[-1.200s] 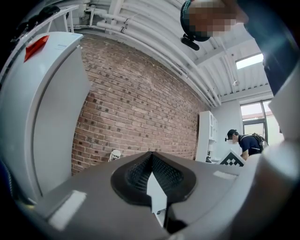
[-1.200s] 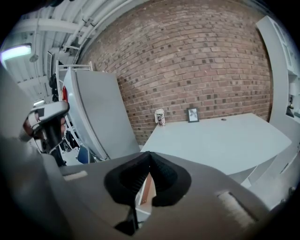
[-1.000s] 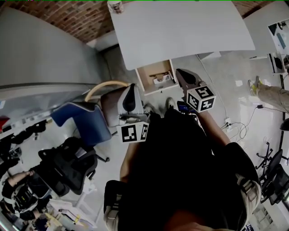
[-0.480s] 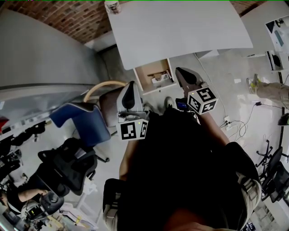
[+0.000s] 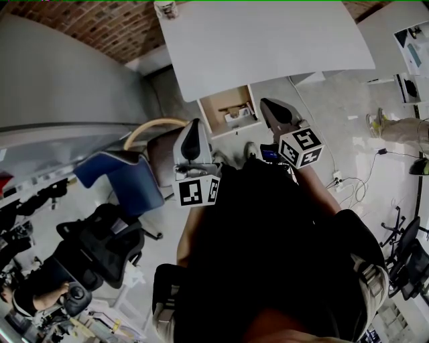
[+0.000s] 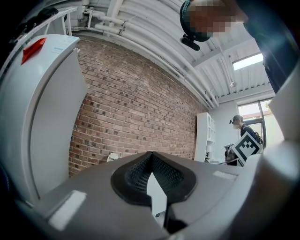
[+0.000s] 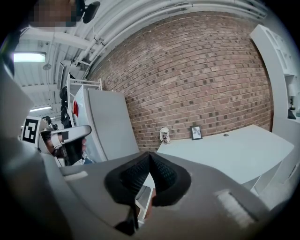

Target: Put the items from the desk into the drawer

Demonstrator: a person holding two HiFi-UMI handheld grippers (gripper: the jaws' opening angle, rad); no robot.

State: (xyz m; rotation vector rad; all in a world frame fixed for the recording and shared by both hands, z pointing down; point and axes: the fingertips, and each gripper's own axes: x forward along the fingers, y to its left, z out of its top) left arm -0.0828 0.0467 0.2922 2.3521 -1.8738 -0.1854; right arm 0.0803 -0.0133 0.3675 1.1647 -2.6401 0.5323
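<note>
Open wooden drawer (image 5: 228,110), part-filled, below white counter (image 5: 268,47). Left gripper (image 5: 193,127) and right gripper (image 5: 268,106): near drawer, fingers together, empty (probably between fetches). Small pale figurine (image 5: 164,8): beyond drawer, on counter's corner, unstowed.

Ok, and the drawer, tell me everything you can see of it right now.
The drawer stands pulled open from under the near edge of the white desk, seen from above in the head view. It is a shallow box with white walls and a tan, wood-looking inside. A few small things lie toward its right side, one of them pale, too small to name. The shut right gripper shows just beside its right edge, not in it.
</note>
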